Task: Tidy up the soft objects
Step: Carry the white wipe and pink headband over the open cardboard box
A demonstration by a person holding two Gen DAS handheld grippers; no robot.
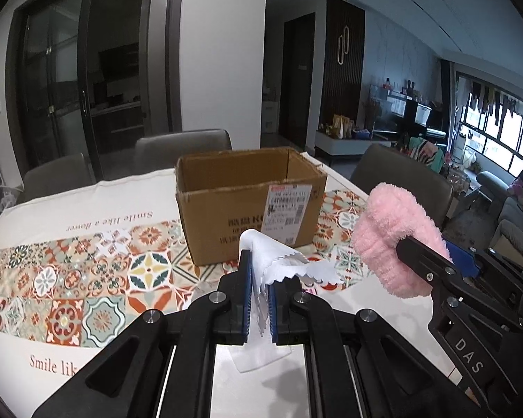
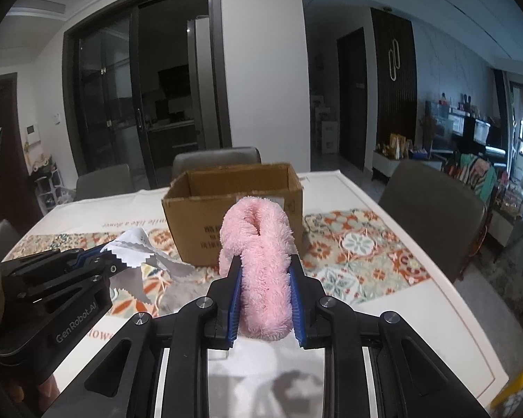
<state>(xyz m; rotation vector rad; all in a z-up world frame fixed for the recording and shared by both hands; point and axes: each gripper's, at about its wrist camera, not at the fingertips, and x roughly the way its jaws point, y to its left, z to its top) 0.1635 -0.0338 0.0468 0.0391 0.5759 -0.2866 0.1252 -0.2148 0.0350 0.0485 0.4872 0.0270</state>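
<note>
My left gripper (image 1: 259, 264) is shut on a thin white cloth (image 1: 279, 261) with zigzag edges; the cloth sticks out above the fingertips and hangs below them. My right gripper (image 2: 265, 261) is shut on a fluffy pink band (image 2: 258, 257), which bulges up between its blue pads. Both are held above the table, short of an open cardboard box (image 1: 247, 202) with a shipping label on its near side. The left wrist view shows the pink band (image 1: 390, 237) at the right; the right wrist view shows the white cloth (image 2: 136, 247) at the left. The box's floor is hidden.
The table (image 1: 87, 202) carries a white cloth with a band of coloured tile pattern and printed words. Grey chairs (image 2: 432, 216) stand at the far side and the right side. The table's right edge (image 2: 446, 278) drops to the floor, with a cluttered living room beyond.
</note>
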